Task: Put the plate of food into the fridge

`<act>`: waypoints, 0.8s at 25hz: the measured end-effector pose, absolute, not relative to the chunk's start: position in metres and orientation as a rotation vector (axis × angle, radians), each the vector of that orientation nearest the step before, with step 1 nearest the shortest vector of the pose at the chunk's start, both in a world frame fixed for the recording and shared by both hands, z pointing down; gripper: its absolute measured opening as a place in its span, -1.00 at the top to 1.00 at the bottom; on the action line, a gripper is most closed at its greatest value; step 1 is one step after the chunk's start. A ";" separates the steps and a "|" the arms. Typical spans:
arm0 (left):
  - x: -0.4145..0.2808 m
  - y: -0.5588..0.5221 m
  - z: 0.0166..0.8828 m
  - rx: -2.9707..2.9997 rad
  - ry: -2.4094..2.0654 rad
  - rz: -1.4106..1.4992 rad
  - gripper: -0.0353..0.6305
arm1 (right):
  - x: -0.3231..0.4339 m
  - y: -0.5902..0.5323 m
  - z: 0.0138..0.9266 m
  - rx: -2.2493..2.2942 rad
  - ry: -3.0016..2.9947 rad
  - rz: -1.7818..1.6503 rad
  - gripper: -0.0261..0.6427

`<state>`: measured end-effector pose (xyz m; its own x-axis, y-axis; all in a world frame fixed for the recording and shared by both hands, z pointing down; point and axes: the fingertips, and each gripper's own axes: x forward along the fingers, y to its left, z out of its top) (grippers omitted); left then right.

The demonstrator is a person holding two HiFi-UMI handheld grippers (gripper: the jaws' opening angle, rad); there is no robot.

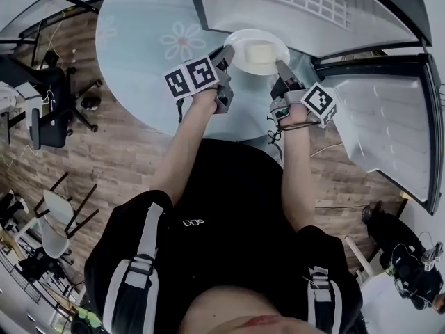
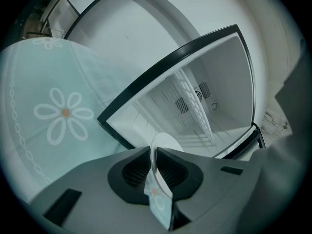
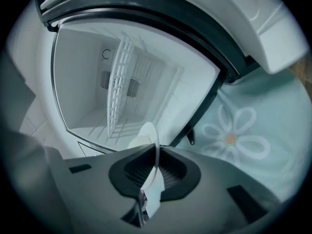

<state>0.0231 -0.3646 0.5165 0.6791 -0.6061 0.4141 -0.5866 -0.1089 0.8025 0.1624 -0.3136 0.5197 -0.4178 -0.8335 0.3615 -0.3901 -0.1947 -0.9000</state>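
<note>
The plate (image 1: 259, 69) is hanging between the two grippers, held level in the air, with a pale block of food (image 1: 259, 51) lying on its middle. The left gripper (image 2: 155, 156) is pinching the plate's left edge: in the left gripper view its jaws are pressing on the thin white rim from both sides, and the rest of the plate is showing just past the jaw tips. The right gripper (image 3: 157, 154) is clamping the opposite edge in the same way, with the rim running edge-on between its closed jaws and the food showing beyond them.

Straight ahead of both grippers the fridge (image 2: 146, 99) is standing open, and its white inside is facing the plate. A wire shelf (image 3: 119, 82) is sitting in that compartment, well beyond the jaw tips. The plate is hovering just in front of the opening's dark frame, not inside it. The fridge door (image 1: 389, 117) is swinging out to the far side of the right gripper.

Below and to the outer side of the left gripper, a round table is wearing a light blue tablecloth (image 1: 139, 54) printed with white flowers. The same cloth is showing beside the right gripper in its own view.
</note>
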 end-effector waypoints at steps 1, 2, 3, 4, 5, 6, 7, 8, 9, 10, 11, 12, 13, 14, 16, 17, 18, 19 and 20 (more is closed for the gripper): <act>0.025 -0.370 0.517 1.773 -0.963 -0.024 0.79 | 0.165 -0.319 0.521 -1.419 1.700 -1.643 0.84; 0.027 -0.376 0.518 1.772 -0.971 -0.027 0.79 | 0.166 -0.325 0.522 -1.419 1.695 -1.641 0.84; 0.028 -0.383 0.519 1.771 -0.978 -0.032 0.79 | 0.167 -0.332 0.525 -1.421 1.688 -1.639 0.84; 0.028 -0.391 0.521 1.771 -0.984 -0.040 0.79 | 0.168 -0.339 0.527 -1.424 1.681 -1.635 0.84; 0.029 -0.396 0.521 1.769 -0.990 -0.048 0.79 | 0.170 -0.344 0.528 -1.428 1.677 -1.631 0.84; 0.032 -0.399 0.521 1.767 -0.996 -0.057 0.79 | 0.172 -0.347 0.527 -1.434 1.675 -1.624 0.84; 0.035 -0.398 0.520 1.765 -1.002 -0.063 0.79 | 0.176 -0.348 0.525 -1.440 1.675 -1.614 0.84; 0.039 -0.396 0.519 1.762 -1.008 -0.068 0.79 | 0.181 -0.347 0.523 -1.447 1.675 -1.605 0.84; 0.043 -0.395 0.518 1.758 -1.013 -0.072 0.79 | 0.184 -0.347 0.521 -1.454 1.676 -1.597 0.84; 0.045 -0.396 0.519 1.753 -1.019 -0.074 0.79 | 0.187 -0.349 0.521 -1.462 1.676 -1.591 0.84; 0.046 -0.399 0.520 1.746 -1.025 -0.075 0.79 | 0.188 -0.352 0.522 -1.470 1.678 -1.587 0.84; 0.047 -0.403 0.522 1.740 -1.031 -0.076 0.78 | 0.189 -0.356 0.523 -1.477 1.679 -1.585 0.84; 0.047 -0.407 0.525 1.736 -1.037 -0.075 0.78 | 0.190 -0.360 0.525 -1.485 1.677 -1.583 0.84; 0.048 -0.411 0.527 1.732 -1.042 -0.072 0.78 | 0.191 -0.364 0.526 -1.492 1.675 -1.582 0.84; 0.051 -0.416 0.532 1.726 -1.052 -0.064 0.78 | 0.195 -0.370 0.530 -1.504 1.669 -1.581 0.84; 0.053 -0.419 0.534 1.724 -1.055 -0.058 0.78 | 0.197 -0.373 0.532 -1.509 1.666 -1.582 0.84; 0.055 -0.421 0.536 1.724 -1.057 -0.052 0.78 | 0.199 -0.376 0.535 -1.514 1.664 -1.582 0.84; 0.057 -0.423 0.539 1.723 -1.058 -0.045 0.77 | 0.202 -0.379 0.537 -1.518 1.663 -1.582 0.84; 0.059 -0.426 0.541 1.722 -1.059 -0.038 0.77 | 0.204 -0.383 0.539 -1.522 1.664 -1.582 0.84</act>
